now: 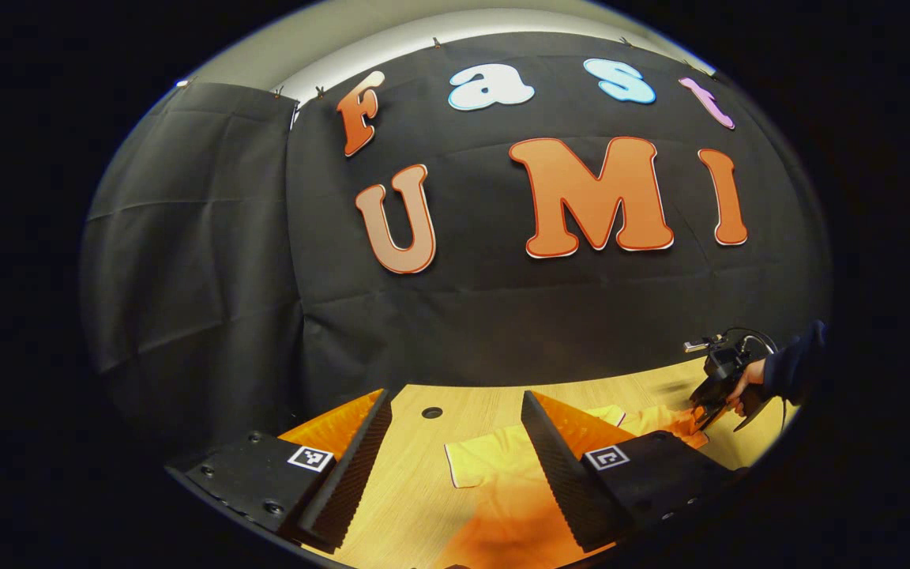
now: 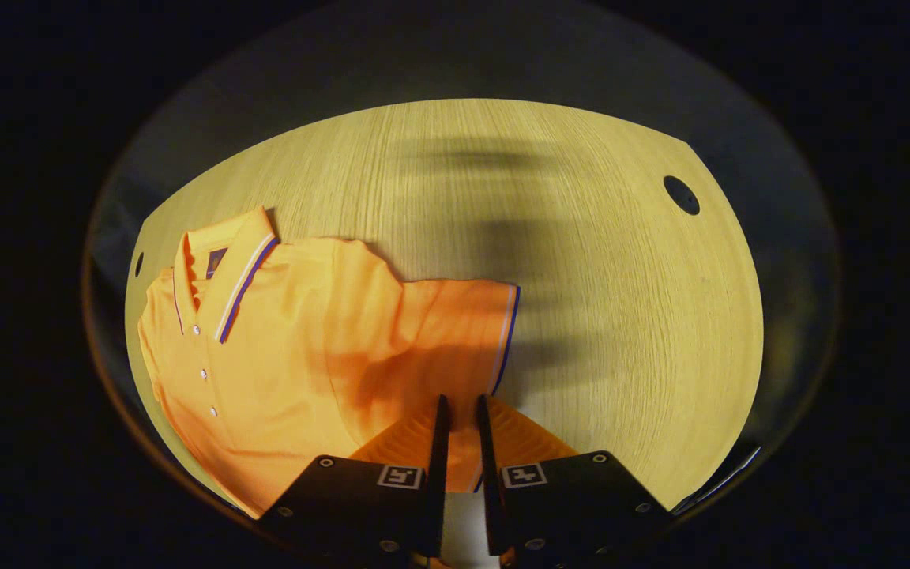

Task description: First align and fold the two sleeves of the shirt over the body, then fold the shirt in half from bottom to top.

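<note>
Right claw (image 2: 459, 407) pinched on shirt (image 2: 281, 348) sleeve (image 2: 455, 332) hem

I see shirt (image 2: 281, 356) as soft knit cloth, matt, lightly creased; sleeve cuff with smooth woven trim, small glossy buttons on placket. Table (image 2: 581, 276) pale wood-grain top, fine streaked grain, satin sheen, possibly laminate. My left gripper (image 1: 455, 442): finger pads ribbed, matt, rubbery look; housings matt hard plastic with paper-like tags. Backdrop cloth (image 1: 210, 276) matt, wrinkled.
</note>
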Tool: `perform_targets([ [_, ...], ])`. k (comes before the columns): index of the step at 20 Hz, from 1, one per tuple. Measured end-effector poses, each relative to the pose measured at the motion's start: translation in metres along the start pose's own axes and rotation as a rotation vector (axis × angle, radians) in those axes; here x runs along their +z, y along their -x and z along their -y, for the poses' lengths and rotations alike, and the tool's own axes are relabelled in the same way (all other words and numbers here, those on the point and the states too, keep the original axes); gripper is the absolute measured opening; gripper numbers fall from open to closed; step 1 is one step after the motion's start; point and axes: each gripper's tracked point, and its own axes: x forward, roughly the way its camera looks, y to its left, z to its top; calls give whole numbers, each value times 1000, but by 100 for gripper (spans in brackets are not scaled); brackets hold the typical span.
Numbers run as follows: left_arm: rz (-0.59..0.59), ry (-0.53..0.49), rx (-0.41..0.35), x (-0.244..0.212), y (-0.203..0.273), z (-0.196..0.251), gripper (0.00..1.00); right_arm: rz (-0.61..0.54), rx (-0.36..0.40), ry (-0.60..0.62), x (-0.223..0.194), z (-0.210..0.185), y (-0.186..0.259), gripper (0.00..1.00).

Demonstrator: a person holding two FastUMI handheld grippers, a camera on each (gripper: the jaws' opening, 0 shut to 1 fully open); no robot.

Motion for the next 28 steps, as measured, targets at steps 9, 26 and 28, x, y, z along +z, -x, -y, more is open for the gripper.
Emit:
perform_targets([
  [9, -17, 46, -18, -11, 0, -14, 99, 129, 198, -159, 18, -20, 45, 3],
  [26, -197, 90, -109, -72, -54, -51, 99, 406, 393, -33, -11, -121, 184, 78],
  [28, -269, 97, -145, -89, -74, -45, 99, 488, 355, -68, -20, -101, 204, 88],
])
